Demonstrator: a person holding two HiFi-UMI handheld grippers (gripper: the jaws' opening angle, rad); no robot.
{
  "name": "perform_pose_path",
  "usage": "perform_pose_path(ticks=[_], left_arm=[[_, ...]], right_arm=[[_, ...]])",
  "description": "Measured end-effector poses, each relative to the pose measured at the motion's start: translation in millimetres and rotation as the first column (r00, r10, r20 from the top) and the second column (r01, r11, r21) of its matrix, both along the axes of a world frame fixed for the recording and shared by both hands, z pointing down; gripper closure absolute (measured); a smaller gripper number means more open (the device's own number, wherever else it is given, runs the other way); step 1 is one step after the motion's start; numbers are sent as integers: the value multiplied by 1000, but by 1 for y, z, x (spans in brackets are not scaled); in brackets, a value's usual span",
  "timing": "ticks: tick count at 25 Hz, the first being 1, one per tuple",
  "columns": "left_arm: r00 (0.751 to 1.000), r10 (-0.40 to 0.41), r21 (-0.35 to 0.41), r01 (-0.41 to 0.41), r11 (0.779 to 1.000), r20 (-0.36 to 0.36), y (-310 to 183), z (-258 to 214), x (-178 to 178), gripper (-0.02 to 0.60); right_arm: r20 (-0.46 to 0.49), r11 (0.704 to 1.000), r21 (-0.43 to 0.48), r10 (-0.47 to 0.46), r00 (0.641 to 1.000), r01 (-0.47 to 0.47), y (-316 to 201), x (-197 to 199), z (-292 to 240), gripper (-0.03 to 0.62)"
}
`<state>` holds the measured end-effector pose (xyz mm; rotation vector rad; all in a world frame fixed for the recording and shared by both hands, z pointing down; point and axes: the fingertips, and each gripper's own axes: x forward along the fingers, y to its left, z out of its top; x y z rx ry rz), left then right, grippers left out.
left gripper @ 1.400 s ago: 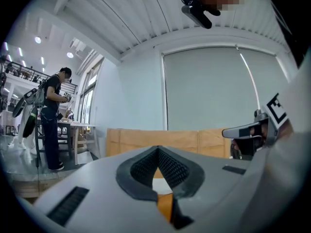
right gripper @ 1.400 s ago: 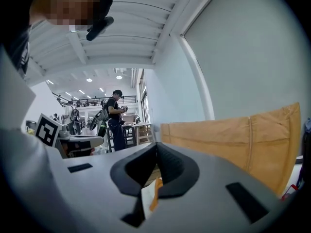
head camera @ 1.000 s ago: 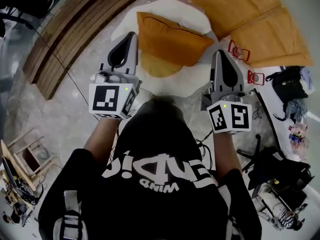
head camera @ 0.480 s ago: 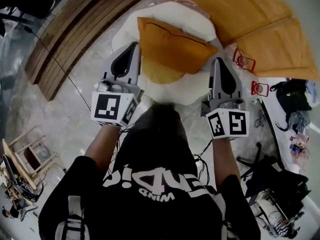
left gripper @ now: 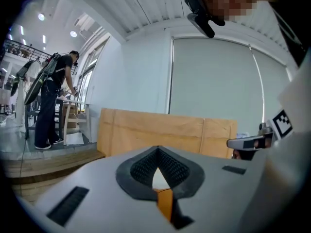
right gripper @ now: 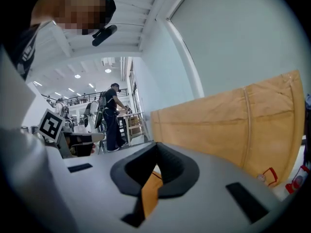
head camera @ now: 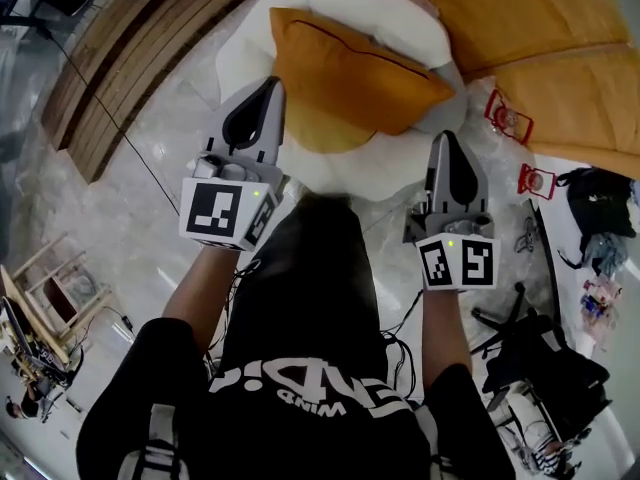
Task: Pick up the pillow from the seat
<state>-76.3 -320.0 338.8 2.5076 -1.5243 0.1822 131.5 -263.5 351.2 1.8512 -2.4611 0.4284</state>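
An orange pillow (head camera: 345, 73) lies on a white round seat (head camera: 240, 53) in the head view, straight ahead of the person. My left gripper (head camera: 268, 86) is shut with nothing in it, its tip at the pillow's left edge. My right gripper (head camera: 446, 140) is shut and empty too, just off the seat's right rim, below the pillow's right corner. In each gripper view a sliver of the orange pillow (left gripper: 165, 202) shows through the slit between the closed jaws (right gripper: 149, 195).
Large cardboard sheets (head camera: 560, 78) stand behind and to the right of the seat. Wooden planks (head camera: 130, 58) lie on the floor at the left. Two red lantern-like objects (head camera: 508, 116) sit at the right, with bags and cables (head camera: 600, 203) beyond. A person (left gripper: 53, 101) stands far off.
Both grippers have moved forward towards the seat, and the pillow and seat now lie closer under them. Both stay shut.
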Motion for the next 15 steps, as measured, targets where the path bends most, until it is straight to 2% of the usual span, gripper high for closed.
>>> perform_pose_path(ticks=[8,15], left_arm=[[999,24,-90,-21,996,34,12,105,17,574],[997,48,-134,-40,990,59,14,145,19,574]], right_arm=[[40,992,-125,19,999,-14,20,1,107,572],[29,988,-154,22,999,-17,19,5,138,572]])
